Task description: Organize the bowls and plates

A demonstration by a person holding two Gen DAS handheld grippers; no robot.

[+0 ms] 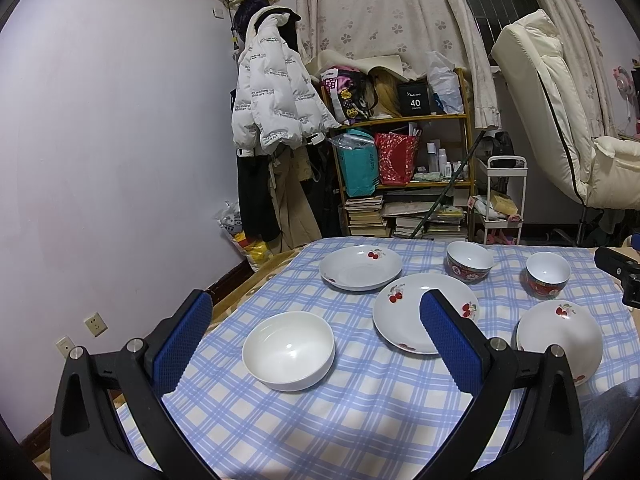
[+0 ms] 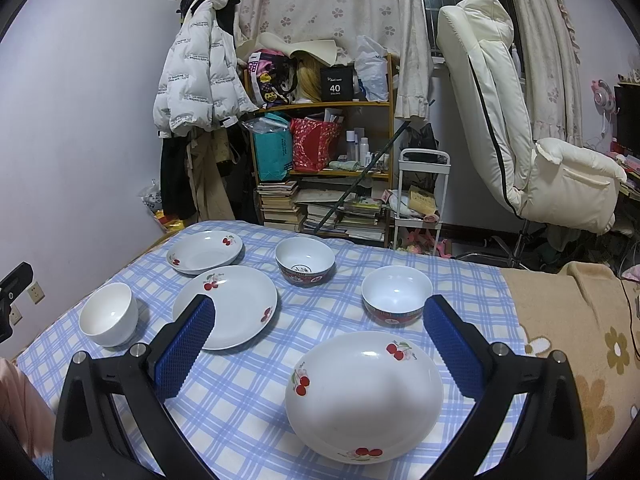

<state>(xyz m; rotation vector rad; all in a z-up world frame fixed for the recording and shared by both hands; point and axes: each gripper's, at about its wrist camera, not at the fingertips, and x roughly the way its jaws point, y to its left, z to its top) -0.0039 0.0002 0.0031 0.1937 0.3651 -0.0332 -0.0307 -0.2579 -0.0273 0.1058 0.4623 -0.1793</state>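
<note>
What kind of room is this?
Probably a bedroom or small living room at home: a white puffer jacket hangs on the wall, a cluttered shelf holds bags and books, and a cream recliner chair stands beside it.

Three plates (image 2: pixel 225 307), three bowls (image 2: pixel 397 295) on tablecloth (image 2: pixel 256 396)

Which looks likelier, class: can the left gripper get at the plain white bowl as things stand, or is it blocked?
Probably yes. The left gripper is open, the plain white bowl lies right ahead between its fingers, and only bare checked cloth shows before it.
</note>
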